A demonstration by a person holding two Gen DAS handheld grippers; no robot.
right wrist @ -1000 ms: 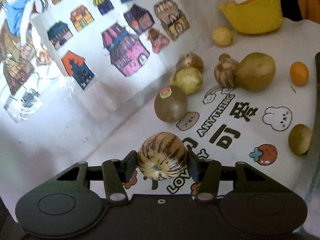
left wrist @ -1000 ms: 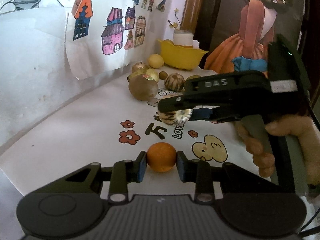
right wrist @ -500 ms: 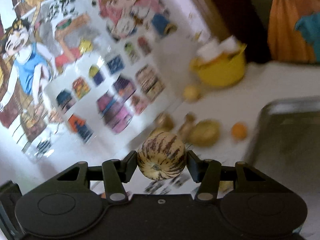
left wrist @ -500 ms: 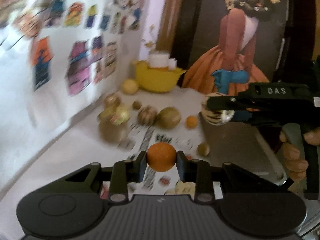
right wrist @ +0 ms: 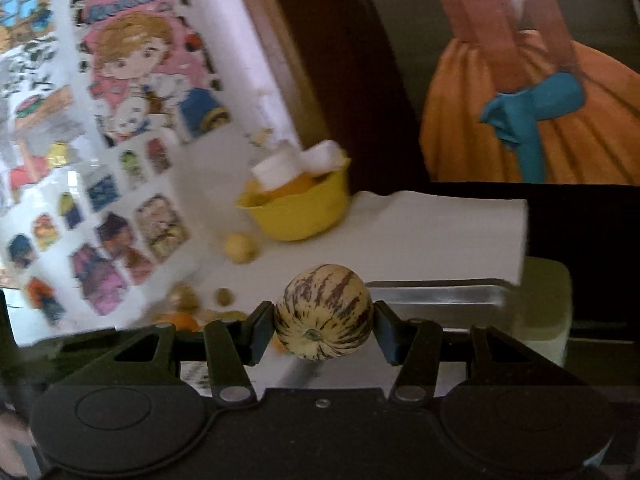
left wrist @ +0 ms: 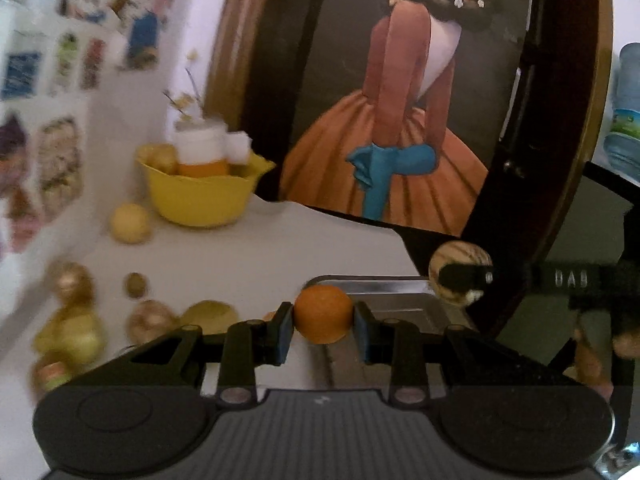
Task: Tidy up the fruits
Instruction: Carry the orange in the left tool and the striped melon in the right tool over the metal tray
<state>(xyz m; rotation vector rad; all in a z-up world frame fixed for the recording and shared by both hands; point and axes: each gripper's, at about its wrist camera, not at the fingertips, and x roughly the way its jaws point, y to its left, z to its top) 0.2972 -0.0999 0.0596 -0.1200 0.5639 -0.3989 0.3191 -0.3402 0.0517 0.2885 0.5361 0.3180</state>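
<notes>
My left gripper (left wrist: 324, 334) pinches one small orange (left wrist: 323, 313) between its blue pads. My right gripper (right wrist: 324, 332) clamps one striped melon (right wrist: 324, 312), stem end facing me. In the left view I read "DAS" on the right gripper's black arm. Just past both fruits lies one metal tray (left wrist: 384, 285) on the white table (left wrist: 256, 248). Farther left I count about six loose fruits, blurred. Beyond sits one yellow fruit (left wrist: 130, 224) beside one yellow bowl (left wrist: 200, 202). A painting of an orange dress (left wrist: 384, 172) stands behind.
</notes>
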